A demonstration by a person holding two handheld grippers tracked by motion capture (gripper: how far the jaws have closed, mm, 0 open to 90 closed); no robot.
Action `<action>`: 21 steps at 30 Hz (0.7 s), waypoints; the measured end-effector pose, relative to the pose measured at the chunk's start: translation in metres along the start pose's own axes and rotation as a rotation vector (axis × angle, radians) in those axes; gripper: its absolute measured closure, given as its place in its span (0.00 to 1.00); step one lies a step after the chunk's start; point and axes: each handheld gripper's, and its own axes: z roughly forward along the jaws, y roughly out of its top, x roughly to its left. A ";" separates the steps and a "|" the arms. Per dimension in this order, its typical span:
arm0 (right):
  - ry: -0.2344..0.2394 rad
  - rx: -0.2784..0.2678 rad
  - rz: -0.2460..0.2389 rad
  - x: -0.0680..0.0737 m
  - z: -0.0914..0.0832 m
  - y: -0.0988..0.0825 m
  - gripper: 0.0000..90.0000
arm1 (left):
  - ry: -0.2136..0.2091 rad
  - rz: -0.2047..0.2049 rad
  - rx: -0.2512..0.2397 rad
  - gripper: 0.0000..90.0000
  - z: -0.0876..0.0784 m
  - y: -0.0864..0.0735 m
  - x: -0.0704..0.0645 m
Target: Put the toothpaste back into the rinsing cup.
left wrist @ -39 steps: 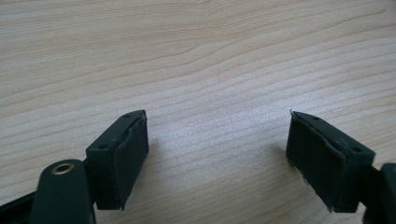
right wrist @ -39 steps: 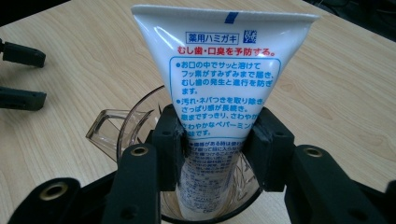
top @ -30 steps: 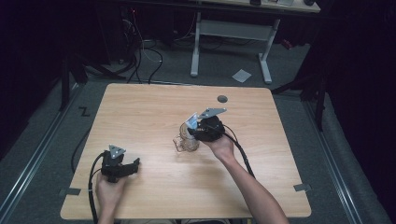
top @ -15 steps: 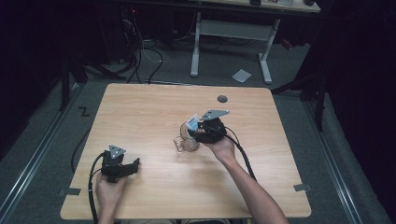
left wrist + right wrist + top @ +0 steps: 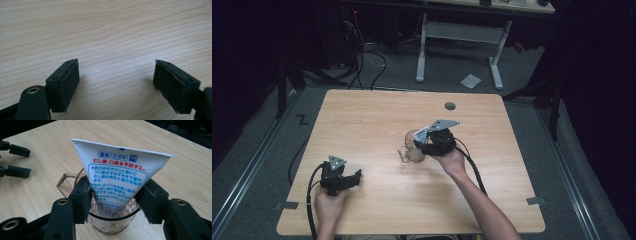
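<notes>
On the desk (image 5: 362,125), little had changed over the last second: our right gripper (image 5: 113,195) still pinched the toothpaste tube (image 5: 117,175) between its fingers, the tube standing in the clear cup (image 5: 110,222) near the desk's middle. Placement looked nearly finished. Our left gripper (image 5: 116,82) rested near the front-left corner, fingers spread, empty.

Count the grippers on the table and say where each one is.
2. The left gripper rests open on bare wood at the table's near left. The right gripper is mid-table, shut on a toothpaste tube standing in a clear cup.
</notes>
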 end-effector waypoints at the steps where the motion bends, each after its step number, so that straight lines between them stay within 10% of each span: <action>1: -0.001 0.002 0.002 0.000 0.000 0.000 0.51 | 0.000 0.000 0.000 0.24 0.000 0.000 0.000; 21: 0.017 -0.014 0.043 -0.002 -0.010 -0.006 0.38 | 0.000 0.000 0.000 0.24 0.000 0.000 0.000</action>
